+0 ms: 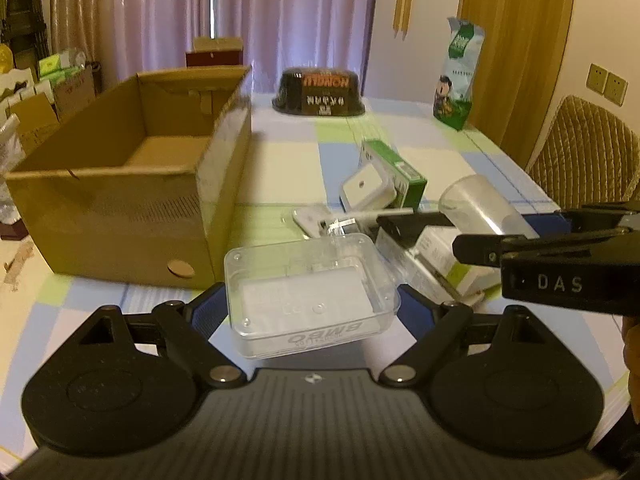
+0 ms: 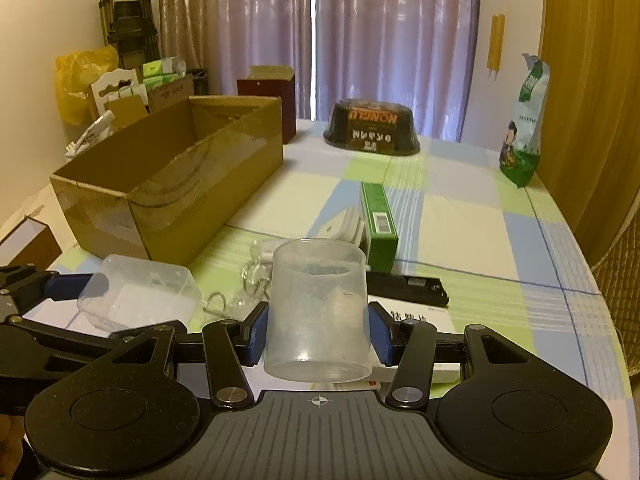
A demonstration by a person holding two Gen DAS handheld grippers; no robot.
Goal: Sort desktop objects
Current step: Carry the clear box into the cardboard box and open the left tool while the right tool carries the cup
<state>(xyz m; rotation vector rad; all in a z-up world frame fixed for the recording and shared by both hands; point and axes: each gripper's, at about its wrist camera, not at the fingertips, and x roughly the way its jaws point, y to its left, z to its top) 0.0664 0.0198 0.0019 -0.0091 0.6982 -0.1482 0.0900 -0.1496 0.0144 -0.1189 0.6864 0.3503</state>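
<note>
Sorting looks barely begun: the left gripper (image 1: 312,304) pinches a clear plastic case (image 1: 310,292), the right gripper (image 2: 318,332) pinches a translucent cup (image 2: 318,308), and the cardboard box (image 2: 168,184) at ten o'clock sits empty.

Our left gripper (image 1: 308,312) sits low over the table (image 1: 280,160), its two blue-padded fingers (image 1: 206,312) closed against the sides of the clear plastic box (image 1: 308,300), which it carries tilted above the table surface. Our right gripper (image 2: 318,330) hangs just beside it, on its right, fingers (image 2: 256,334) pressed to either side of the translucent cup (image 2: 318,308), held upright. From the left wrist view the right gripper's black frame (image 1: 560,256) reaches in from the right edge, with part of our hand (image 1: 632,344) showing beneath it.
</note>
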